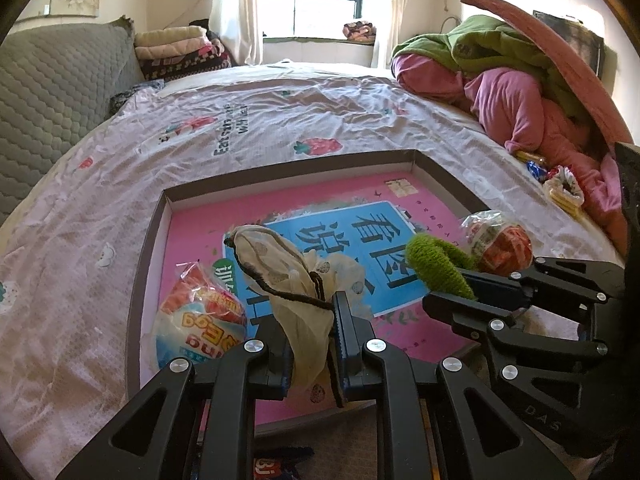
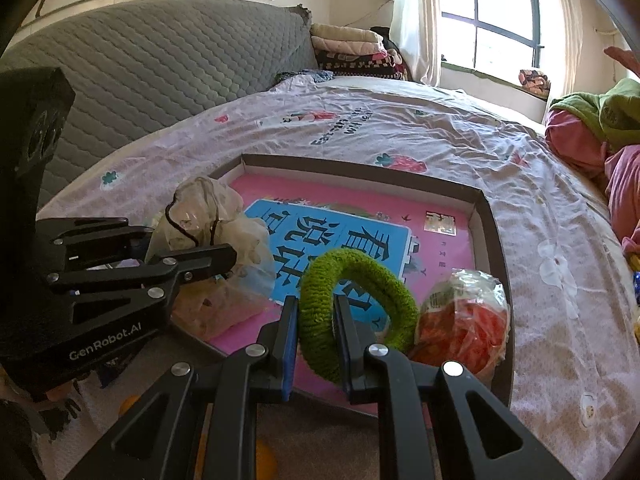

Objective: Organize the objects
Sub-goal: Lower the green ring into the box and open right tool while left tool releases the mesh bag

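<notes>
We find the left claw (image 1: 310, 334) clamped on a cream drawstring pouch (image 1: 280, 264) and the right claw (image 2: 316, 330) clamped on a green knitted ring (image 2: 352, 280), both above the pink tray (image 2: 490, 216) on the bed (image 2: 400, 128).

A home bedroom is shown. A bed (image 1: 280, 120) covered by a pink strawberry-print sheet is backed by a grey quilted headboard (image 2: 160, 60). Folded blankets (image 1: 180, 50) are stacked in the corner, a curtained window (image 1: 320, 0) is seen behind, and bedding (image 1: 500, 92) is heaped at the side.
</notes>
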### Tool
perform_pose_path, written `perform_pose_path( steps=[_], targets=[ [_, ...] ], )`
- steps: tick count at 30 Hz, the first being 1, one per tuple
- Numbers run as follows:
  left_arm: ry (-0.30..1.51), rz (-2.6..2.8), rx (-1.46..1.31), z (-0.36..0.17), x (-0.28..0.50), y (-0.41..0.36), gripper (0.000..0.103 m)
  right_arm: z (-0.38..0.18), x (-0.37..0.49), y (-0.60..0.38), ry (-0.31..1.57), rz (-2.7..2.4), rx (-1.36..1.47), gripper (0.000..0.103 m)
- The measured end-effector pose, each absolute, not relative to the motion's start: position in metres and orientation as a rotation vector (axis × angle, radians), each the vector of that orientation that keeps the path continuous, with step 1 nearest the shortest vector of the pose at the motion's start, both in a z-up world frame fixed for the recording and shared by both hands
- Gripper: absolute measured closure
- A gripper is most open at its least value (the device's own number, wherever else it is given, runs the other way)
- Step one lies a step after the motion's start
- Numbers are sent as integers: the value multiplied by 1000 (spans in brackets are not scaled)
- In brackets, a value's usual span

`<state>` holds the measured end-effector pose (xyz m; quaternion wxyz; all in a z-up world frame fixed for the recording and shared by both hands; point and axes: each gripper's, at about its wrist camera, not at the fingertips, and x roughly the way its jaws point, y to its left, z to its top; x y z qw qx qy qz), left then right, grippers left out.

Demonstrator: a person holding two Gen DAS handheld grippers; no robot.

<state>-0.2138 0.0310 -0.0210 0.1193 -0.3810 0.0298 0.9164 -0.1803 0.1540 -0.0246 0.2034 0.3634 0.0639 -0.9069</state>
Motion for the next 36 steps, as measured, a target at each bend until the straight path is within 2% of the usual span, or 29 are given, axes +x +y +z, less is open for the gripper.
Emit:
perform_pose_path(
  steps=[25,34,36],
  targets=[
    [83,2678,-1225,-41,-232,29,83,-32,-182,153,192,-2528,1061,85],
    [96,2660,-1262,-41,-231,30,74,-32,-183,155,156,-2519,1085,85],
    [89,2657,-1265,-39,-232,29,66,-32,-183,154,156,-2519,1087,84]
  ],
)
